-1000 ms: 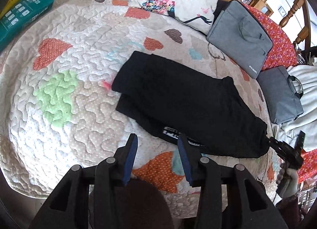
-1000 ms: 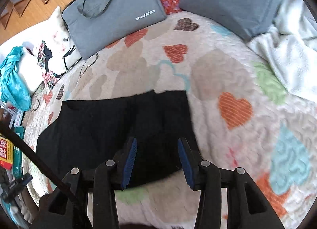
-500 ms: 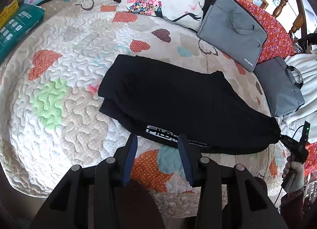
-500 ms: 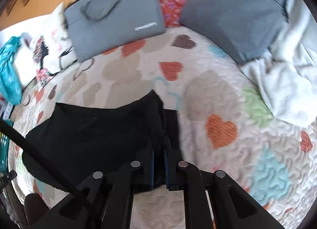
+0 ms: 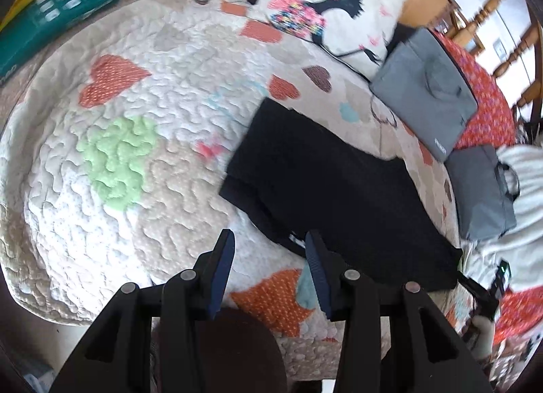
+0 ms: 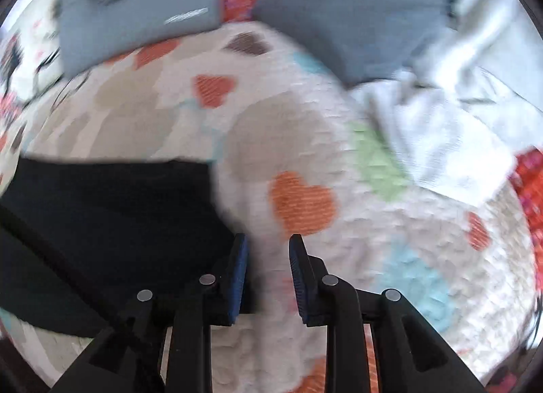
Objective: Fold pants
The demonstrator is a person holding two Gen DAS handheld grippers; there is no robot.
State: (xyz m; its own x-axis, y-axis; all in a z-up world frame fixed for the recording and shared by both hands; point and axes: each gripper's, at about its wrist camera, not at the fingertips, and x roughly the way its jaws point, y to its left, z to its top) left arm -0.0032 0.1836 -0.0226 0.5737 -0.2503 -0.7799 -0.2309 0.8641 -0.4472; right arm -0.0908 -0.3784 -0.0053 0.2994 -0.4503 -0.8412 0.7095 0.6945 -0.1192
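The black pants (image 5: 339, 189) lie folded lengthwise on a quilted bedspread with heart patches (image 5: 135, 189). My left gripper (image 5: 268, 250) is open and empty, hovering just short of the pants' near edge by the white logo. In the right wrist view the pants (image 6: 112, 216) fill the lower left. My right gripper (image 6: 268, 253) is open and empty just right of their end; the view is blurred by motion.
Two grey laptop bags (image 5: 424, 94) (image 5: 482, 189) lie past the pants, also seen in the right wrist view (image 6: 135, 9) (image 6: 356, 5). A printed pillow (image 5: 325, 12) and teal boxes (image 5: 57, 19) sit at the far edge. White blankets (image 6: 458, 114) lie at right.
My right gripper was shut on the pants' end half a second ago; it has let go, opened and moved right. My left gripper stayed open and its view shifted left.
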